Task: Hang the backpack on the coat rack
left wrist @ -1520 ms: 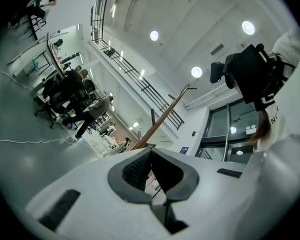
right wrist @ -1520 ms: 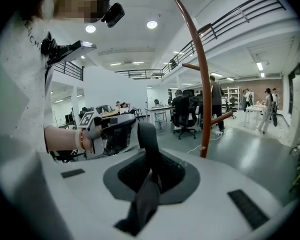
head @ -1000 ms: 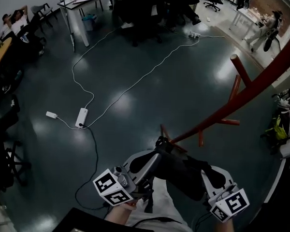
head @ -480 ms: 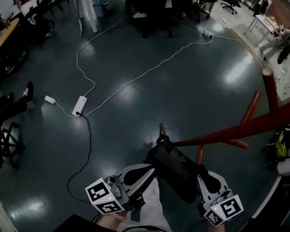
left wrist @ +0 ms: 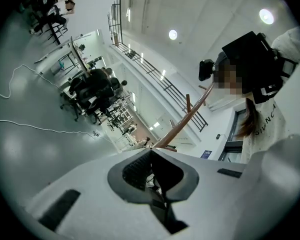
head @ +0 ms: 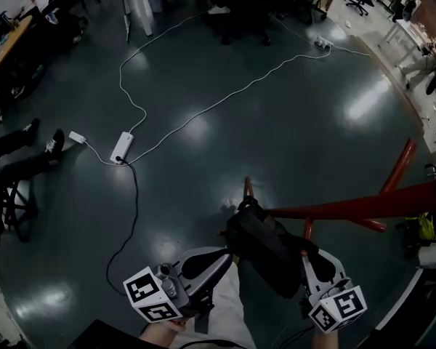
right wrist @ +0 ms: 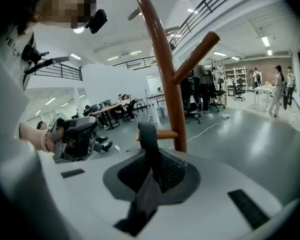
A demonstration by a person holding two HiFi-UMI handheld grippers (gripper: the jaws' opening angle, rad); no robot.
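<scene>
The black backpack (head: 265, 247) hangs low in the head view, carried between my two grippers. My left gripper (head: 224, 259) is shut on a dark strap of it (left wrist: 159, 181). At the other side my right gripper (head: 306, 251) pinches a strap loop (right wrist: 149, 144), which stands up right in front of a short peg (right wrist: 166, 134). The red-brown coat rack (head: 363, 203) crosses the head view from the bag's top out to the right, with a peg (head: 248, 188) beside the bag. In the right gripper view its pole (right wrist: 162, 69) rises just behind the loop.
A white cable and power strip (head: 121, 150) lie on the dark glossy floor ahead. Desks, office chairs (head: 240, 6) and seated people line the far edge and the left. A person's legs (head: 25, 145) reach in at the left. Bags (head: 421, 227) sit by the rack at right.
Both grippers and the backpack have sunk. The bag's top now lies closer against the rack's pole and peg. The head view has swung, so the pole looks more level.
</scene>
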